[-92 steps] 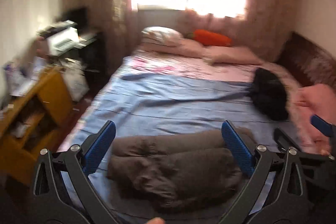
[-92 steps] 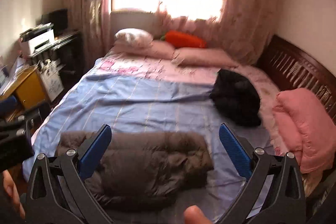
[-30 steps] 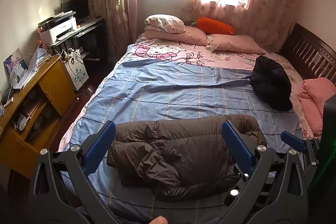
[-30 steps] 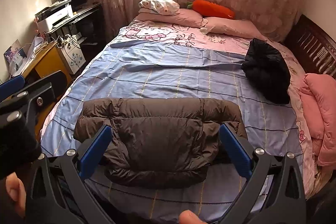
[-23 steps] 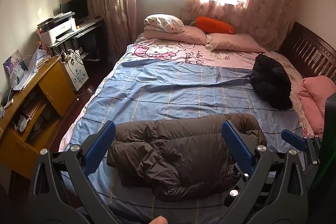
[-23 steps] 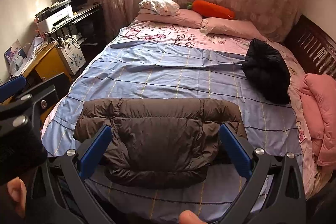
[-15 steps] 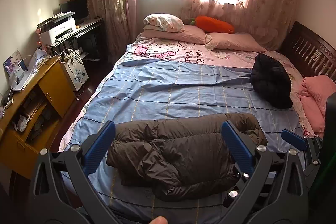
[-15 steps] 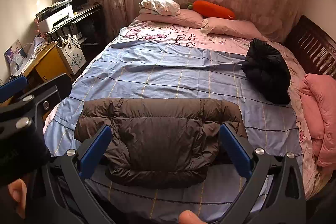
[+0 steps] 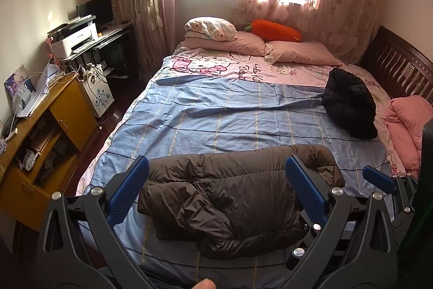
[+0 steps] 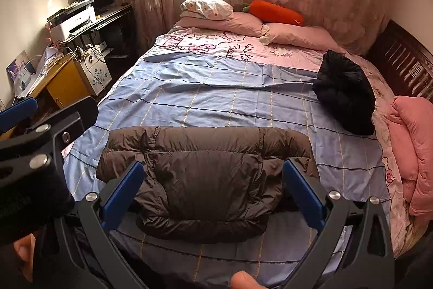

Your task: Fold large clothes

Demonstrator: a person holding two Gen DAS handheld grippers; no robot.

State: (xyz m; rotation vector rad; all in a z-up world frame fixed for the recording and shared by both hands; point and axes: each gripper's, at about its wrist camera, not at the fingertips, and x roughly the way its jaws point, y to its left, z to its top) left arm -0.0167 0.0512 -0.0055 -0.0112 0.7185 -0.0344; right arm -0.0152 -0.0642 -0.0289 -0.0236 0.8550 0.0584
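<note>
Folded brown down jacket [image 10: 205, 180] lying on the blue checked sheet [image 10: 216, 104] at the near end of the bed, its long side running across the mattress. Left gripper [image 9: 216, 188] held above the jacket's near edge, its two blue-padded fingers [image 9: 128, 188] spread wide apart and holding nothing. Right gripper [image 10: 213, 191] in the same attitude above the jacket, fingers [image 10: 303, 191] likewise parted and free of the fabric (each tool also appears at the margin of the other's view). A black jacket [image 9: 349, 104] sits bundled well apart toward the right side of the bed, near a pink quilt [image 10: 414, 153]. Pillows [image 9: 238, 41] and a carrot-shaped cushion [image 9: 276, 30] lie at the far end beneath the curtained window.
</note>
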